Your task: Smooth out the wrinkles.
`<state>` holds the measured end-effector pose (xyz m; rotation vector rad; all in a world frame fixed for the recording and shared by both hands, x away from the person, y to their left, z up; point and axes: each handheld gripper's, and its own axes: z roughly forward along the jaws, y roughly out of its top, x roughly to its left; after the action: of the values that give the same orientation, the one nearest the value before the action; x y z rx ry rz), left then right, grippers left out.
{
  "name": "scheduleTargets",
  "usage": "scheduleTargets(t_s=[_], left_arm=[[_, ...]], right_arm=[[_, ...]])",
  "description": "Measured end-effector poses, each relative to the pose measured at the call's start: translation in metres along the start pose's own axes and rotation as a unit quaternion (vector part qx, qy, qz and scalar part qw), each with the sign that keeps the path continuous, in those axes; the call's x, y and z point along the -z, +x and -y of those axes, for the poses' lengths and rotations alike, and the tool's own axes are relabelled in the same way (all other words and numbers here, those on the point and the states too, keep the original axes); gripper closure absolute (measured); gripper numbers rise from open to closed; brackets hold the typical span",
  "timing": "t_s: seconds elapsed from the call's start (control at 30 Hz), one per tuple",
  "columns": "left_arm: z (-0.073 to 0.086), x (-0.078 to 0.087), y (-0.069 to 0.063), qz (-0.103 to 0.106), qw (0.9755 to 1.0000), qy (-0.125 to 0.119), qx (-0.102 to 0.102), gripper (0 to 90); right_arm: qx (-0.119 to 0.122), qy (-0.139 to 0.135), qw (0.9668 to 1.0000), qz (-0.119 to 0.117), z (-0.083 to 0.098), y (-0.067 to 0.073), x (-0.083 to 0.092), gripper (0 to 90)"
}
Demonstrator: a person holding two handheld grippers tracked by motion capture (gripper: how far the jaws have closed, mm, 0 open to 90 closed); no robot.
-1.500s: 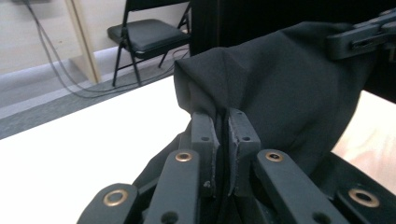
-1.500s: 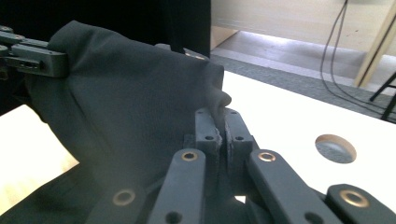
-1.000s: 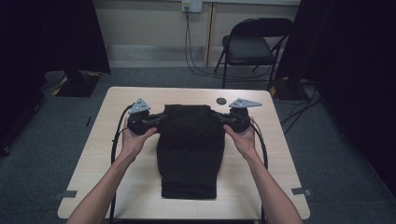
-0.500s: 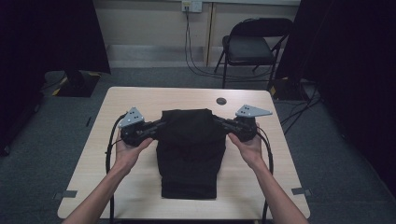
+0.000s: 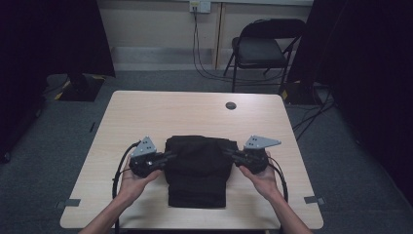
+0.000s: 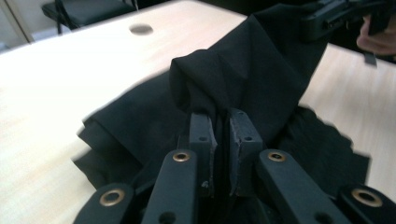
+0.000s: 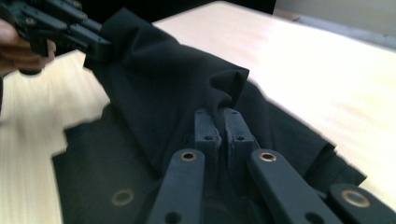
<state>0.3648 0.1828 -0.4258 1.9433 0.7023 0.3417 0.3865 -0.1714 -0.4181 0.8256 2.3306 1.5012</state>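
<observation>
A bare recording room or lab: one light wooden table [image 5: 146, 112] with a cable hole [image 5: 231, 105] stands on grey carpet [image 5: 58, 141], hemmed by black curtains [image 5: 53, 39]. Behind it are a folding chair [image 5: 260, 46], a plain wall with an outlet [image 5: 200, 6] and loose cables [image 5: 202, 53]

Cloth [image 5: 197, 170] on table [image 5: 146, 112], near front edge; chair [image 5: 263, 48] behind table; small round thing, perhaps grommet [image 5: 231, 105], behind cloth.

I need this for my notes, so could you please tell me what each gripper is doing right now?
Left gripper: closed on a pinched fold of the black cloth.
Right gripper: closed on the opposite corner of the same cloth.
</observation>
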Motion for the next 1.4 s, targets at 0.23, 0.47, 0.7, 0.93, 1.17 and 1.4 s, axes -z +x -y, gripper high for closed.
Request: scheduleTargets(t_s=[0.23,0.47,0.7,0.93,1.17,1.4], left_arm=[[0.022,0.0,-0.002,0.011,0.9992,0.037,-0.002,78.4],[0.027,0.006,-0.011,0.025,0.9988,0.041,0.013,69.4],[0.015,0.018,-0.012,0.025,0.9996,0.0,0.012,47.7],[0.002,0.003,-0.01,0.022,0.9997,0.002,0.004,42.7],[0.001,0.001,-0.011,0.027,0.9995,-0.002,0.015,41.1],[0.019,-0.014,-0.018,0.055,0.9968,0.057,-0.007,49.8]], right_arm=[[-0.003,0.038,0.9992,-0.007,0.024,0.008,0.001,84.1],[-0.013,0.068,0.9975,-0.017,0.038,0.012,0.008,60.9],[-0.02,0.038,0.999,-0.011,0.021,0.015,0.014,44.6],[0.006,0.046,0.9983,-0.035,0.002,0.026,-0.019,56.9],[0.025,0.092,0.9934,-0.064,0.02,0.046,-0.047,53.7],[0.039,0.134,0.9886,-0.056,0.041,0.057,-0.061,47.9]])
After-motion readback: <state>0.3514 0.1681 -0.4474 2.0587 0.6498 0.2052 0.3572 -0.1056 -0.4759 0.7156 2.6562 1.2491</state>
